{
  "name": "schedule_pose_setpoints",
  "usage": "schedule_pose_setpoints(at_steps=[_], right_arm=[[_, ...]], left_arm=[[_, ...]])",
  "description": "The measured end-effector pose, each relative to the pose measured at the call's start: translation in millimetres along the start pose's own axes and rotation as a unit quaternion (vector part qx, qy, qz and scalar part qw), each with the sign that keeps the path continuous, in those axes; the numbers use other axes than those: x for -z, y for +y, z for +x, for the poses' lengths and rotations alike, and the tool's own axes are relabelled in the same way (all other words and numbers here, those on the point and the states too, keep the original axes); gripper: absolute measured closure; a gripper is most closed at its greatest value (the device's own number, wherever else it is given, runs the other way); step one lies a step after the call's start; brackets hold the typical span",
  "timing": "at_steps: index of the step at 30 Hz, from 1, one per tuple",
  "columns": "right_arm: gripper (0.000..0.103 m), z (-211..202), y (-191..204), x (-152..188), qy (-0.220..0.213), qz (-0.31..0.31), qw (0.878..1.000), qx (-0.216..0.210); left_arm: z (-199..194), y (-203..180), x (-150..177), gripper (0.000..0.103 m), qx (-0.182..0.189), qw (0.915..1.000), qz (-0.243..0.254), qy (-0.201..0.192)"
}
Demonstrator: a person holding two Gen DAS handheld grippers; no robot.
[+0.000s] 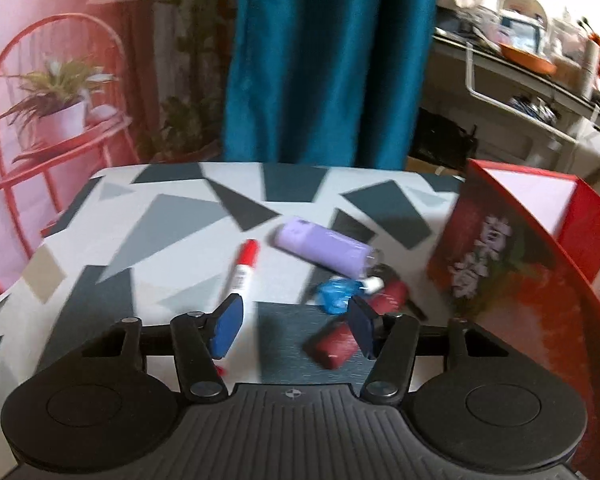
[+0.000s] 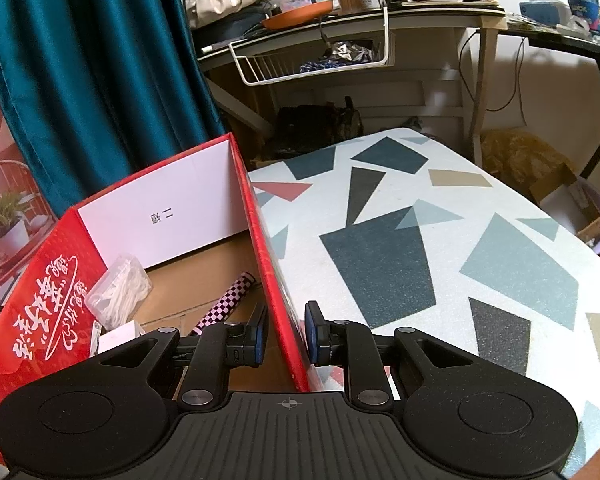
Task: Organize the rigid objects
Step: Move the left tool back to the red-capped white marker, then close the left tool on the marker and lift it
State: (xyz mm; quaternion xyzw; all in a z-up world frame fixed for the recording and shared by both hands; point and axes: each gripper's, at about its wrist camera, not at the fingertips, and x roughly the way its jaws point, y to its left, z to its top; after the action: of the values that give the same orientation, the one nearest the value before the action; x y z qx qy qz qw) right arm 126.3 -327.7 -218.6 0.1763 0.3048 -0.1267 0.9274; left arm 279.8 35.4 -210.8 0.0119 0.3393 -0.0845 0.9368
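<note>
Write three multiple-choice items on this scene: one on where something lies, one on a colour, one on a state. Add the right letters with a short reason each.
1. Where does the checkered tube lie?
A. Inside the red box
B. On the patterned table
C. Between the left claw's fingers

2. What colour is the cap of the marker on the table?
A. Blue
B. Red
C. Purple

3. How does the right claw stand?
A. Wide open over the table
B. Closed on the marker
C. Clamped on the red box's side wall

Answers:
1 A, it rests on the cardboard floor of the box.
2 B, the top end of the white marker is red.
3 C, one finger is inside the wall and one outside, both narrowly astride it.
</note>
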Motion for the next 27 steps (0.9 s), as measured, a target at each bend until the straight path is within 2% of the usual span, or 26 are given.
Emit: schedule_pose_setpoints(at_steps=[3, 5, 8, 16, 24, 27], right_arm=[[0.085, 0, 0, 0, 0.000, -0.001, 1.000, 0.000], [0.085, 0, 0, 0, 0.000, 0.000, 1.000, 0.000], [0.085, 0, 0, 0, 0.003, -0.002, 1.000, 0.001], [0.086, 1, 2, -2, 0.009, -0.016, 1.000, 0.007], [0.087, 1, 3, -3, 0.011, -0.027, 1.000, 0.010], [0.087, 1, 2, -3, 0.011, -0.027, 1.000, 0.010]], left_arm=[[-1, 22, -1, 0.050, -0.017, 0.9995, -0.027, -0.004], [4, 32, -5, 0.057, -0.031, 0.9986, -0.043, -0.008], [12, 40, -12, 0.061, -0.048, 0.9968, -0.061, -0.016], [48, 24, -16, 0.063, -0.055, 0.9979, -0.035, 0.003], [65, 17, -8, 0.063, -0.063, 0.9979, -0.010, 0.016], [69, 16, -5, 0.066, -0.066, 0.9975, -0.001, 0.025]])
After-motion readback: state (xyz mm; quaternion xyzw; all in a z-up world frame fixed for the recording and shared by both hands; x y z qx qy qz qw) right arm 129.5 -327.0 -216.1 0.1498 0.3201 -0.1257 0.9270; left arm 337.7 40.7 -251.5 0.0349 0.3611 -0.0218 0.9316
